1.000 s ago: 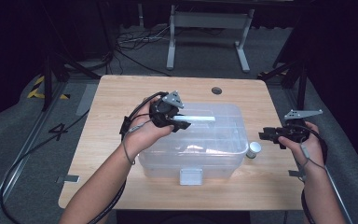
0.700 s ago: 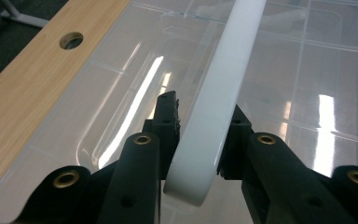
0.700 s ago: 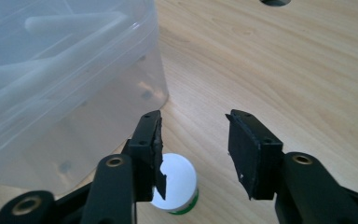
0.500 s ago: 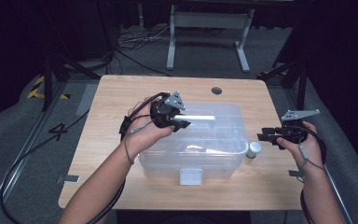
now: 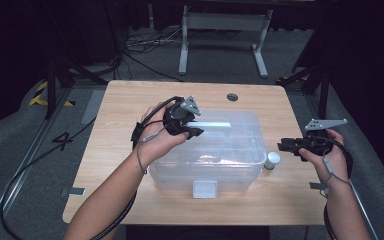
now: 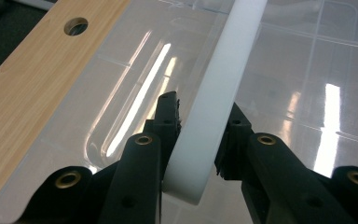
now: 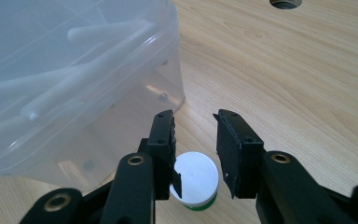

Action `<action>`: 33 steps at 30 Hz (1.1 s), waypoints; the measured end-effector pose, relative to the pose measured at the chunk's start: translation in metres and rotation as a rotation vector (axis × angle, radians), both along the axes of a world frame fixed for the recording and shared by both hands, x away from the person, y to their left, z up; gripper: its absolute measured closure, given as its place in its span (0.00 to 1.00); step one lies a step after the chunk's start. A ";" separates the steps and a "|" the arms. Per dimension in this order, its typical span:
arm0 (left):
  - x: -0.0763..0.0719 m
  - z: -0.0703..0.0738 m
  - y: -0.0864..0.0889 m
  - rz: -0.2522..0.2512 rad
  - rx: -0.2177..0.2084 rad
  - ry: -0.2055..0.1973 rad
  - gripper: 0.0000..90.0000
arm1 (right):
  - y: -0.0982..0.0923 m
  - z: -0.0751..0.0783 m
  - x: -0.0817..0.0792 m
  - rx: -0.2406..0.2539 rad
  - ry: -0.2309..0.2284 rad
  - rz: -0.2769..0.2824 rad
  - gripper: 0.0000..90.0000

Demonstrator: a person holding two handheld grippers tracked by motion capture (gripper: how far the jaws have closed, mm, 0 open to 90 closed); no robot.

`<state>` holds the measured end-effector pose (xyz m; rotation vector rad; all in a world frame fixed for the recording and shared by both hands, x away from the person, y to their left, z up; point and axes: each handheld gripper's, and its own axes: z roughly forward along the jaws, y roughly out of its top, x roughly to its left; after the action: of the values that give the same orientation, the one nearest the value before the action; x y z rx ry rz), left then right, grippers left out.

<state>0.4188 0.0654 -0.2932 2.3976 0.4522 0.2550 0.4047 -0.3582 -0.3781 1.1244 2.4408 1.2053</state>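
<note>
Right now the white handle bar (image 6: 214,98) on the lid of the clear plastic storage box (image 5: 207,167) is clamped between the left gripper's (image 5: 190,131) jaws, a hold that would steady the box or lift its lid. At the box's near right corner a small white-capped jar (image 5: 272,160) stands on the wooden table (image 5: 130,100). The right gripper (image 7: 195,135) hangs just over it, jaws apart and astride the cap, having just been closing, seemingly about to pinch it.
</note>
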 end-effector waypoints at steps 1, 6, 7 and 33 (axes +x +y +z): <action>0.000 0.000 0.000 0.000 0.000 0.000 0.82 | 0.000 0.000 0.000 0.000 -0.002 0.000 0.75; 0.006 0.006 0.002 0.021 -0.020 0.001 0.82 | 0.002 0.002 -0.003 0.001 -0.011 0.007 0.74; 0.007 0.007 0.002 0.020 -0.019 0.003 0.82 | 0.002 0.003 -0.003 0.000 -0.010 0.006 0.74; 0.040 0.026 0.001 0.053 -0.001 0.046 0.81 | 0.006 0.008 -0.022 0.026 -0.007 0.077 0.92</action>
<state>0.4584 0.0663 -0.2667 2.3974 0.5373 0.2230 0.3823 -0.3517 -0.3701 1.0402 2.4911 1.2641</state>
